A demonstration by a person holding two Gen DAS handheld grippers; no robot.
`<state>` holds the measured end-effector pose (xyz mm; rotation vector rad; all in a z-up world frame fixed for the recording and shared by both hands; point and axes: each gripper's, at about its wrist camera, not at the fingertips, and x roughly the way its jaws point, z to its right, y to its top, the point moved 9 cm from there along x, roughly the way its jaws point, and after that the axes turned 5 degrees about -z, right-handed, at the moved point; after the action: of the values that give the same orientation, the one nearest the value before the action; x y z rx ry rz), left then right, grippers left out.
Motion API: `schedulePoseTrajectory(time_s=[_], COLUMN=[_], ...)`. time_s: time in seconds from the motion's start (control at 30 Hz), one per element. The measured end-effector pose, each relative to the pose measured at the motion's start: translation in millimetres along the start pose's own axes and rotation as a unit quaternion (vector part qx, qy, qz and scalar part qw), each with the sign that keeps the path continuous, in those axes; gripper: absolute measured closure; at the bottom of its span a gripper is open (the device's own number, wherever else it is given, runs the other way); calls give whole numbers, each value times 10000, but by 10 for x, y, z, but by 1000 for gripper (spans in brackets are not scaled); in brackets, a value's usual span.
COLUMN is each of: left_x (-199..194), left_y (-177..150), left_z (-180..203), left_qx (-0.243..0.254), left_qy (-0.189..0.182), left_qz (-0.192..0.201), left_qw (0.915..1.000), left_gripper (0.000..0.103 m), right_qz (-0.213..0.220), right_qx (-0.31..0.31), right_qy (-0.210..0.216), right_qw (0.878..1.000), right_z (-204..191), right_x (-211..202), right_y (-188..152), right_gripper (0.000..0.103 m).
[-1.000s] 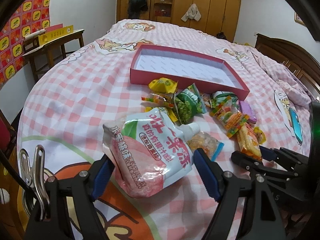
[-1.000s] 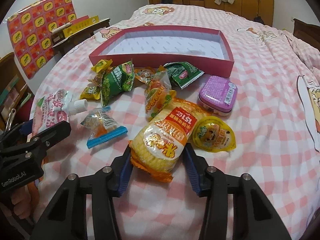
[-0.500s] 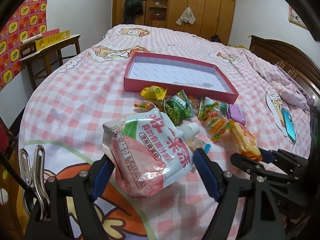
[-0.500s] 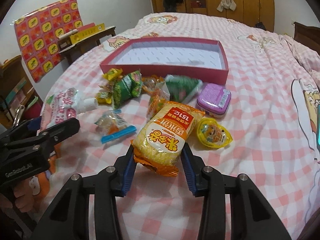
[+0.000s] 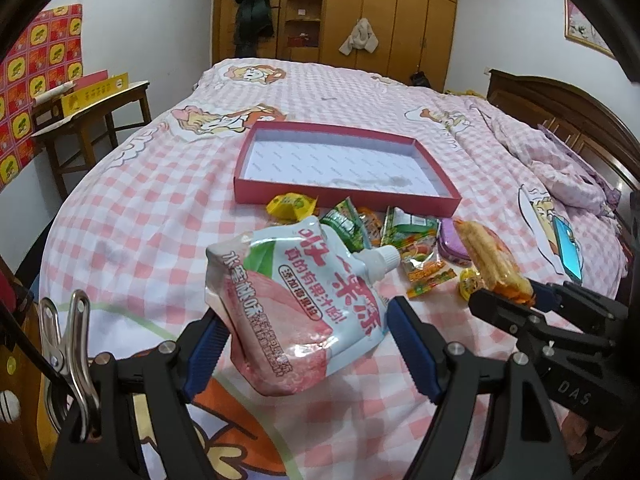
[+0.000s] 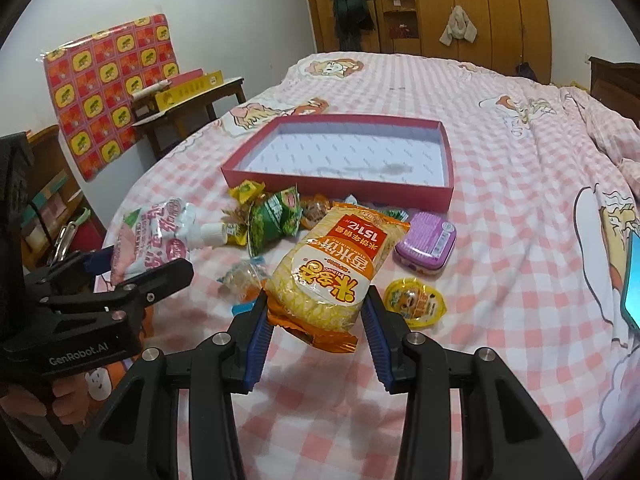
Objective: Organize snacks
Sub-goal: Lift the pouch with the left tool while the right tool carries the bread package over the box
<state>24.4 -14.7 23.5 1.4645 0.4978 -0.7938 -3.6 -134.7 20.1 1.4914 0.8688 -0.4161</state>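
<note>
My left gripper (image 5: 308, 340) is shut on a pink and white jelly pouch (image 5: 296, 304) with a white cap, held above the bed. My right gripper (image 6: 316, 320) is shut on a yellow and orange rice-cracker pack (image 6: 332, 268), also lifted; it shows at the right of the left wrist view (image 5: 492, 264). An empty pink tray (image 6: 340, 188) lies beyond the snack pile, and shows in the left wrist view (image 5: 344, 196). Loose snacks lie in front of it: a green bag (image 6: 276, 216), a yellow packet (image 6: 246, 192), a purple tin (image 6: 426, 244), a yellow jelly cup (image 6: 414, 302).
The snacks lie on a pink checked bedspread (image 6: 520, 200). A wooden side table (image 5: 88, 120) stands left of the bed. A wooden headboard (image 5: 560, 112) is at the right. A phone (image 5: 568, 248) lies on the bed at the right. Wardrobes (image 6: 440, 4) line the back wall.
Both grippers have risen with their snacks, so the tray and snack pile look farther away and lower. The grips are unchanged.
</note>
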Motion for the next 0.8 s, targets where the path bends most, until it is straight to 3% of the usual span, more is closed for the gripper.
schedulePoseTrajectory(time_s=[0.5, 0.8], left_x=[14, 234], left_y=[426, 753], left_z=[48, 87], left_qx=[172, 218], left_qy=[-37, -91], left_qz=[148, 69], left_qw=[9997, 9997], left_gripper=[21, 21], right_qz=[80, 12], right_qx=[-131, -177], right_qy=[126, 154], right_qw=[9998, 9997], right_z=[42, 119], right_x=[0, 160], right_y=[304, 557], right_gripper=[59, 59])
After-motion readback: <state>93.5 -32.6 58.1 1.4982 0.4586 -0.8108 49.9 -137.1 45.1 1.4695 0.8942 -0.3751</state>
